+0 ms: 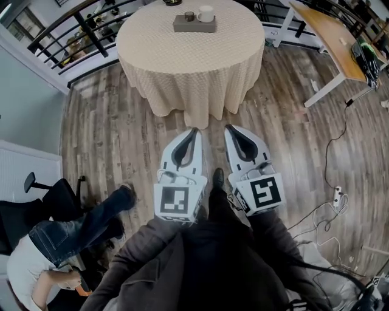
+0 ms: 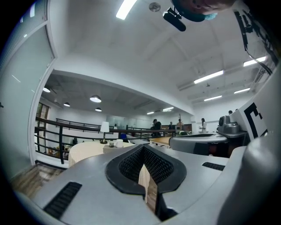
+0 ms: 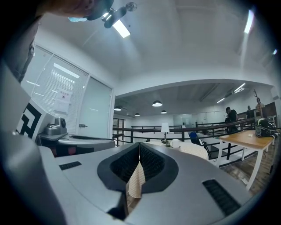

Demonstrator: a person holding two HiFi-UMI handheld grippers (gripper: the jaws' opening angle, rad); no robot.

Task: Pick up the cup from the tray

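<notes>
On the tray (image 1: pixel 194 27) — white cup (image 1: pixel 205 13); left gripper (image 1: pixel 194 130), right gripper (image 1: pixel 229 127) — jaws together.

White cup (image 1: pixel 205 13), grey tray (image 1: pixel 194 27), beige checked tablecloth (image 1: pixel 191 64), brown plank floor (image 1: pixel 109 124).

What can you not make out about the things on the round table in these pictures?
Head view: white cup too small to show contents.
Head view: dark item beside it on the tray, too small to identify.
Head view: object behind the tray, cut off by the top edge.
Head view: table's legs hidden by the tablecloth.
</notes>
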